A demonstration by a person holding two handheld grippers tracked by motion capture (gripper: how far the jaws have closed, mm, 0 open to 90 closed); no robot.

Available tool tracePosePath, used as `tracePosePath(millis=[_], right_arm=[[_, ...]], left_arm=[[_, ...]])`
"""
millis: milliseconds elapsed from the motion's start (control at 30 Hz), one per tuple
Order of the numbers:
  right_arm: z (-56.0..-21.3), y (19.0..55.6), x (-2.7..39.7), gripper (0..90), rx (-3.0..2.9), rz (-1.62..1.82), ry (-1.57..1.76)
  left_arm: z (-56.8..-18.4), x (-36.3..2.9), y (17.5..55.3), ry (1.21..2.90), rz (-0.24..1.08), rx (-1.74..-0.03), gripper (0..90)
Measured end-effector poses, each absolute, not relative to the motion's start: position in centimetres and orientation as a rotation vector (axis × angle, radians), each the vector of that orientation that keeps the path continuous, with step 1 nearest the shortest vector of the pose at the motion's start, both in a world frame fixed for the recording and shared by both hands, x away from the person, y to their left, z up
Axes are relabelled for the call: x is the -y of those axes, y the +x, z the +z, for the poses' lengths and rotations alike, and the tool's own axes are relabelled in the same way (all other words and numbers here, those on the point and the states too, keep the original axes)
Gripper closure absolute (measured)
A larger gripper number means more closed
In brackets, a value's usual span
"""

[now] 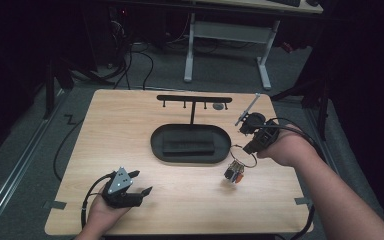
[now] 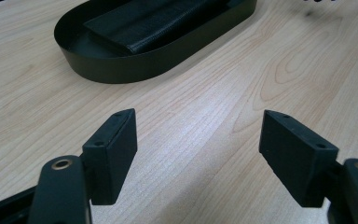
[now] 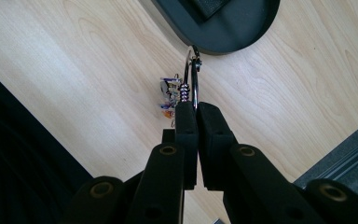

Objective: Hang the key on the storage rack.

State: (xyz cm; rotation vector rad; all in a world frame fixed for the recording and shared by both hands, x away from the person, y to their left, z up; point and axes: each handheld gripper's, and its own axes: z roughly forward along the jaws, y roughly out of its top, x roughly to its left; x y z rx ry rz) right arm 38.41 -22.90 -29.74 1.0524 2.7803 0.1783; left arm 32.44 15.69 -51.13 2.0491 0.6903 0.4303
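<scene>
Right gripper view shows the right gripper [image 3: 196, 112] clamped on a thin metal key ring [image 3: 192, 74], its small colourful charm [image 3: 169, 95] dangling above the pale wooden table [image 3: 74, 70], likely bound for the black T-shaped hook stand [image 1: 194, 100]. Between them sits the black oval tray [image 1: 190, 144]. Idle, the left gripper [image 1: 141, 182] gapes wide, well apart.

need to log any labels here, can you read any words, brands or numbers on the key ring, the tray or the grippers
No text can be read.
The charm on the key ring, held in the right gripper, has coloured print too small and blurred to read.
The black tray, rack and left gripper carry no markings that show.
</scene>
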Motion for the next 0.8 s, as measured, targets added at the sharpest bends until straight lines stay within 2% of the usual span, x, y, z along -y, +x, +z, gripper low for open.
tracePosePath(millis=[800], right_arm=[[-27.1,43.1,21.0,87.7,-2.730,0.188,1.039]], left_arm=[[-51.2,-15.9,32.4,2.047,0.431,-0.695,28.1]])
